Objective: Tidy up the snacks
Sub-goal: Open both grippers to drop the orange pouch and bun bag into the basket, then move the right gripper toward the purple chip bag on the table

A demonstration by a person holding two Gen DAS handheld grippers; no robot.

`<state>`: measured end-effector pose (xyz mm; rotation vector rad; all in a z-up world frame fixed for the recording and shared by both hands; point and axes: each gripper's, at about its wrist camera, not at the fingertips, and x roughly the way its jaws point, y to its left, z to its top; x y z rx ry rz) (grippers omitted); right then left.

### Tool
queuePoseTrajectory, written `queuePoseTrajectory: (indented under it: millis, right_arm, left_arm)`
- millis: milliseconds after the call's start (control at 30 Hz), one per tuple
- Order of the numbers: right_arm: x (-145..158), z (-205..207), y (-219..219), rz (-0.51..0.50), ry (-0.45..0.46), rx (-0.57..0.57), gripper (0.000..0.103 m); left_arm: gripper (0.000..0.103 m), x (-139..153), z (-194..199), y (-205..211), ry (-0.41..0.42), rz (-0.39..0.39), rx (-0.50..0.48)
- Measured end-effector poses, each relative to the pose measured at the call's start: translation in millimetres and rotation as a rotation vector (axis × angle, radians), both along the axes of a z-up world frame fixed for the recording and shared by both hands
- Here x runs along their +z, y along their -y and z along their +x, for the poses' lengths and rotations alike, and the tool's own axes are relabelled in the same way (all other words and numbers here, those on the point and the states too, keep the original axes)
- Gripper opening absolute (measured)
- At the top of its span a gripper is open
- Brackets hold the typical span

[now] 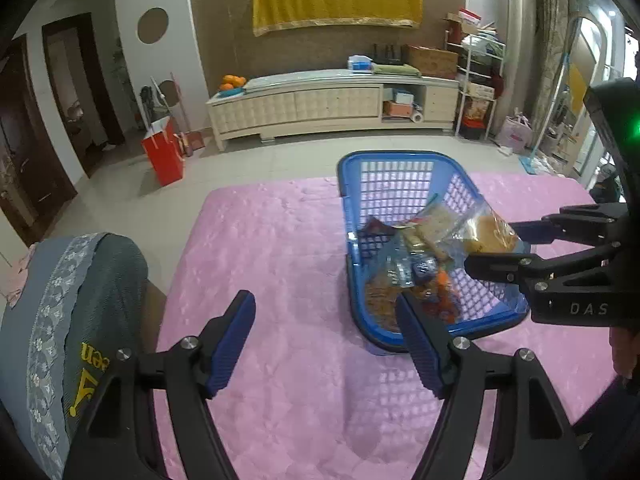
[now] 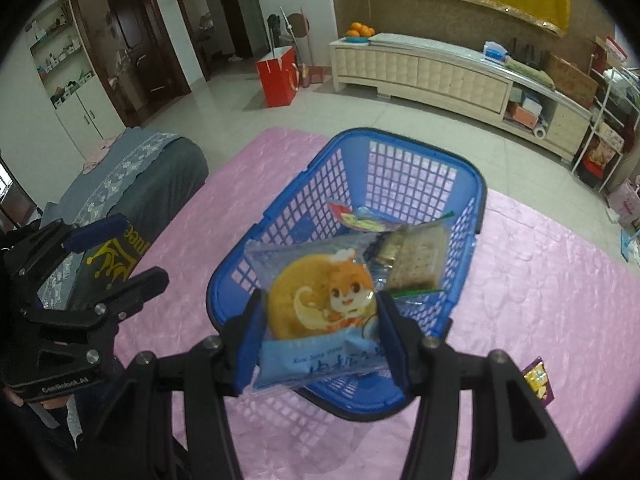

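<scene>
1. Gripping is confirmed at the right gripper [image 2: 320, 332]: a clear-and-pale-blue plastic cake packet [image 2: 320, 312], printed with an orange cartoon squirrel, is clamped by its two side edges between the blue pads. The packet is carried flat, face up, over the near end of the blue plastic lattice basket [image 2: 404, 168], a position judged suited to a release straight into it.

2. The left gripper [image 1: 326, 340] is found empty, its jaws spread wide with nothing between them. It is held above the pink quilted table cover [image 1: 272, 240], just beside the basket's near corner, and is judged to be kept out of the right gripper's way.

3. The basket is set on the pink cover, long side running away from the cameras. Several wrapped snacks are already collected at its near end: a clear bag of pale square crackers [image 2: 416, 260], a red-and-yellow sachet [image 2: 352, 216], and orange and blue wrappers [image 1: 424, 280] whose contents cannot be read.

4. One small purple-and-yellow packet [image 2: 540, 380] is noted outside the basket, on the cover to the right of it. The task is therefore judged as well advanced but not complete.

5. Condition of the held packet: a round golden cake is visible through the clear upper part; the blue lower band carries white lettering. The wrapper is bowed slightly between the pads, and is judged light and easily crushed.

6. A grey chair back with a lace-trimmed cover [image 1: 80, 300] is recorded at the table's left edge.
</scene>
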<state>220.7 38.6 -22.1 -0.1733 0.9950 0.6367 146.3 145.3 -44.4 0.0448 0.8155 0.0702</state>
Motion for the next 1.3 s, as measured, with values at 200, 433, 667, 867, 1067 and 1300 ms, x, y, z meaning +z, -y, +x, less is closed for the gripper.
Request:
queuePoseTrajectory:
  millis: [200,433,667,867,1067,1300]
  right_arm:
    - [-20.1,6.3,-12.2,-0.049,-0.021,-0.005,0.058]
    - [-36.7,11.2,-18.9,-0.095,-0.048,-0.017,0.059]
    - [-35.8,12.0,-17.4,-0.124,-0.047,-0.007,0.066]
    - [-20.4,5.4,-3.8,-0.097,-0.029,-0.01,0.08]
    - [-2.5,-2.2,25.5,-0.071,-0.004,-0.035,0.081]
    - [10.5,-10.5,75.1,-0.06,0.025,-0.079,0.083]
  left_arm:
    - [0.074,-8.8,0.1,-15.0,-0.004,-0.056,0.024]
    - [0.074,-20.0,-0.5,-26.1,-0.02,-0.081,0.044]
    - [0.074,-23.1,-3.1,-24.5,-0.027,-0.079,0.048]
    - [0.074,-15.2,-8.1,-9.1,-0.023,-0.069,0.033]
    - [0.074,-2.6,-11.5,17.0,-0.011,-0.057,0.003]
    - [0.074,7.2,-11.8,60.5,-0.002,-0.045,-0.042]
